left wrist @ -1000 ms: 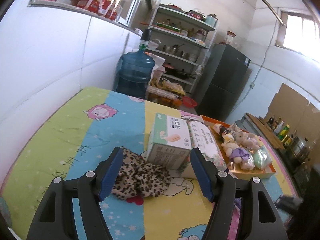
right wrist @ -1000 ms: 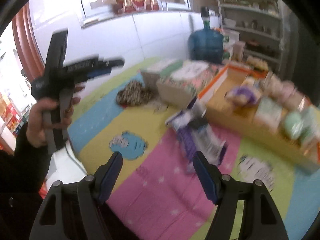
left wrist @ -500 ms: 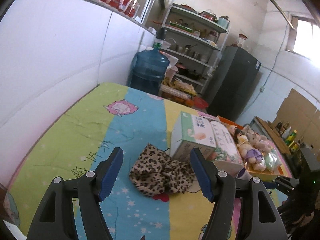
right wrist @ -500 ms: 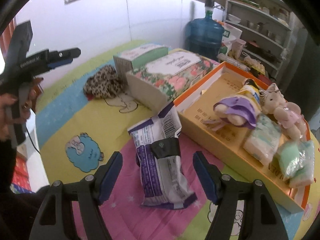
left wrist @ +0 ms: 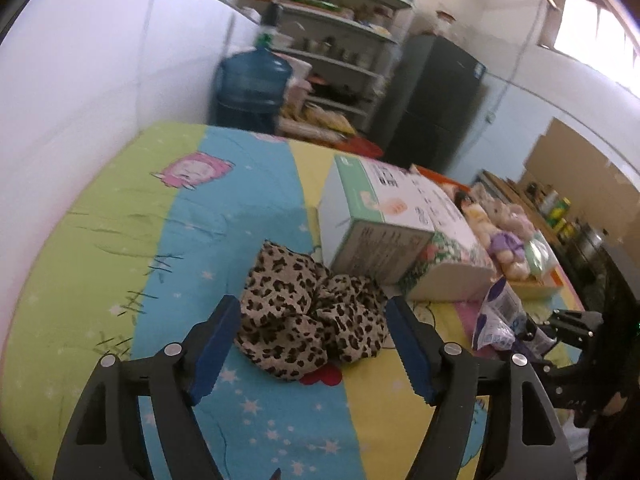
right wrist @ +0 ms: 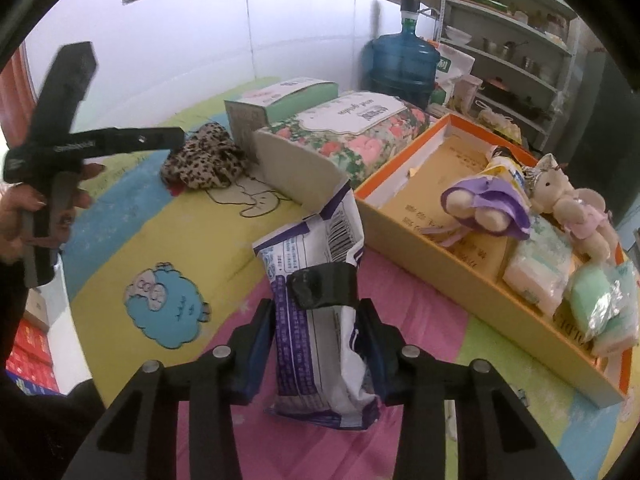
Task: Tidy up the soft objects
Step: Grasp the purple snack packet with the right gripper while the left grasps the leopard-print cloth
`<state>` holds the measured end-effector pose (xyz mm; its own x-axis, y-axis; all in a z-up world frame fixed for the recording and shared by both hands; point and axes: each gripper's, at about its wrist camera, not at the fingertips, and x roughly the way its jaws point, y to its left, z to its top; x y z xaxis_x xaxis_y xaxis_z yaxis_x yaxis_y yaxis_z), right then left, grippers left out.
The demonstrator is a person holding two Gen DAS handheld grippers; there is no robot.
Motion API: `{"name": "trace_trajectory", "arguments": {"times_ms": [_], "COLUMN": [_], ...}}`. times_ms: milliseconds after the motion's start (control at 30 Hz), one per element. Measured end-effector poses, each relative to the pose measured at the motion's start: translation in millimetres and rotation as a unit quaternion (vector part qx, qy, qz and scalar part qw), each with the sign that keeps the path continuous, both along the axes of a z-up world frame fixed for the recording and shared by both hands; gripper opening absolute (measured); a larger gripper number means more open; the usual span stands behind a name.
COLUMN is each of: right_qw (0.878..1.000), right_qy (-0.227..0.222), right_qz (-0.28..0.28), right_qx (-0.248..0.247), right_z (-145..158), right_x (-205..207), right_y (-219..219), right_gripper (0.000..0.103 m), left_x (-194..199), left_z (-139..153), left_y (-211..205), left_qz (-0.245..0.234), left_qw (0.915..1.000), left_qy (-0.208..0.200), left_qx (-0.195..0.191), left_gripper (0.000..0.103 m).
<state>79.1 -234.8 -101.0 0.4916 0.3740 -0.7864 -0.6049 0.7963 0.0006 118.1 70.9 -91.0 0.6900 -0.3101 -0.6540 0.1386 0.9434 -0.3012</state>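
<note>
right gripper (right wrist: 316,344) jaws grasping crumpled purple-white packet (right wrist: 320,320) | left gripper (left wrist: 312,344) jaws released

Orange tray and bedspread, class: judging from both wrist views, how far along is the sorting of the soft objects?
Done: plush dolls and small soft packs already lie in the orange tray. In hand: the right gripper has just been closing on the purple-and-white pack. The left gripper, jaws just widened, straddles the leopard-print cloth without touching. Left: both still lie on the bedspread.

black tool (right wrist: 318,330) arms, blue pads (left wrist: 214,342), silver screws, dark sleeve (right wrist: 12,320).
</note>
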Motion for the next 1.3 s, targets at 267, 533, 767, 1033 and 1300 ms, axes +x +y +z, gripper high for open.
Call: {"name": "trace_trajectory", "arguments": {"times_ms": [267, 533, 767, 1033, 1300], "right_qw": [1.0, 1.0, 0.999, 0.998, 0.997], "right_qy": [-0.002, 0.0, -0.008, -0.016, -0.039], "right_qz": [-0.009, -0.012, -0.019, -0.021, -0.023], "right_qx": [0.015, 0.022, 0.034, 0.048, 0.058], "right_z": [2, 1, 4, 12, 30], "right_x": [-3, -4, -7, -7, -13], "right_y": [-1, 1, 4, 1, -4], "right_gripper": [0.043, 0.043, 0.042, 0.042, 0.042], "left_x": [22, 26, 17, -11, -36], "left_z": [-20, -23, -15, -1, 33], "left_y": [-1, -34, -32, -33, -42], "left_qz": [-0.035, -0.039, -0.039, -0.027, -0.027], "left_qw": [0.9983, 0.9919, 0.9948, 0.9969, 0.9958], "left_qy": [0.041, 0.046, 0.026, -0.015, -0.06], "left_qx": [0.024, 0.112, 0.091, 0.072, 0.063], "left_gripper": [0.078, 0.077, 0.017, 0.016, 0.016]}}
